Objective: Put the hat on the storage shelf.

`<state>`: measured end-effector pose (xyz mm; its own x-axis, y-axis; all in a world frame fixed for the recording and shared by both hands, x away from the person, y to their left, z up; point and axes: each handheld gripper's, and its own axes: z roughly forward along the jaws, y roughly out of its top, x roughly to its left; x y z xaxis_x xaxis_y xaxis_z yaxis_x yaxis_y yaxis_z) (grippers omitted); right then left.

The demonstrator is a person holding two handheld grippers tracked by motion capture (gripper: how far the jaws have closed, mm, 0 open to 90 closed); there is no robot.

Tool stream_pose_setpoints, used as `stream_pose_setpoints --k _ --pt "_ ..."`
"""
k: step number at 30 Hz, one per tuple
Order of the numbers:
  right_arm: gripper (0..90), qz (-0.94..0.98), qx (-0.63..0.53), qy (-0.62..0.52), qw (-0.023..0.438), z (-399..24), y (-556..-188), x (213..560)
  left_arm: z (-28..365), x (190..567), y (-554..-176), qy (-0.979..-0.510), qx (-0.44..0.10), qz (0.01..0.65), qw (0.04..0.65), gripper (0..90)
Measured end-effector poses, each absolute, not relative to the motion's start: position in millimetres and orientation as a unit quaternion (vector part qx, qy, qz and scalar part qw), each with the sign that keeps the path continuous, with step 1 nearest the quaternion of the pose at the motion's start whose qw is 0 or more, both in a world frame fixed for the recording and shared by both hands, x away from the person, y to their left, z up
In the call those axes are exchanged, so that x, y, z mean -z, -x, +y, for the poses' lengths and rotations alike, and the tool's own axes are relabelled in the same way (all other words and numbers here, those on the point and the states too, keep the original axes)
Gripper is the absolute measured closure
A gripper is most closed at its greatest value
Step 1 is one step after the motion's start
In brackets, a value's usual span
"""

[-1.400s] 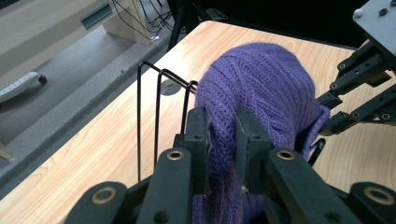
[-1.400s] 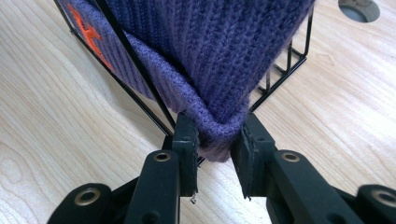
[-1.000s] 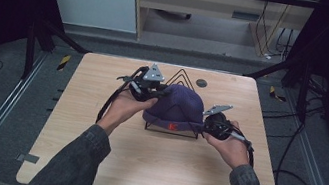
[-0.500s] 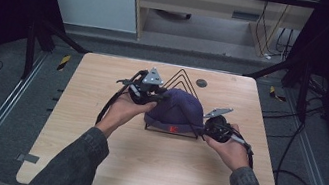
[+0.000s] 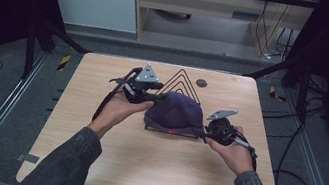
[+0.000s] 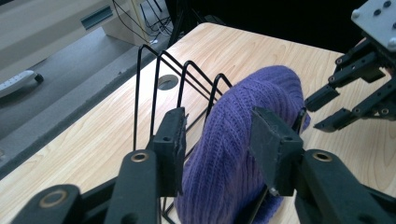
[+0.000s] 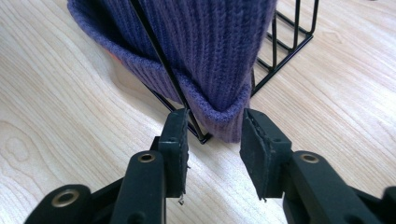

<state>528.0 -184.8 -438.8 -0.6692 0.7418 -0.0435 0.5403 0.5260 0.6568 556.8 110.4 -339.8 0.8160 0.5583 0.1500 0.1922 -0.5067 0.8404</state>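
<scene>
Your purple hat (image 5: 175,112) sits over the wire rack (image 5: 182,79) at the table's middle, its long side running left to right, hiding most wires. Both tongs, left (image 5: 151,95) and right (image 5: 206,132), have just been opening, released beside it.

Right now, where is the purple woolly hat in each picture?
High view: the purple hat sits mid-table, draped over the black wire rack.
Left gripper view: centre, between that tool's jaws.
Right gripper view: top middle, its brim hanging just beyond that tool's jaws.
Shared landmark: the black wire rack under it.
</scene>
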Motion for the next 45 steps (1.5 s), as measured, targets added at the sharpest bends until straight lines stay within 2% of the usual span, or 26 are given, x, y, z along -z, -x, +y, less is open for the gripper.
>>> stream_pose_setpoints --k 14,25,33,45 --pt "57.8 0.85 -0.331 -0.372 0.173 -192.2 -513.0 433.2 118.2 333.0 -541.5 -0.852 -0.218 0.221 0.422 41.3" --pt "49.2 0.841 -0.342 -0.379 0.179 -195.0 -501.2 428.5 121.4 332.0 -526.2 -0.853 -0.219 0.223 0.419 30.7" --pt "40.0 0.834 -0.352 -0.383 0.185 -196.8 -497.6 425.3 119.7 333.7 -518.4 -0.855 -0.213 0.237 0.41 18.3" --pt "23.2 0.82 -0.359 -0.401 0.192 -200.5 -488.7 422.6 110.7 338.6 -506.7 -0.858 -0.184 0.246 0.412 10.3"
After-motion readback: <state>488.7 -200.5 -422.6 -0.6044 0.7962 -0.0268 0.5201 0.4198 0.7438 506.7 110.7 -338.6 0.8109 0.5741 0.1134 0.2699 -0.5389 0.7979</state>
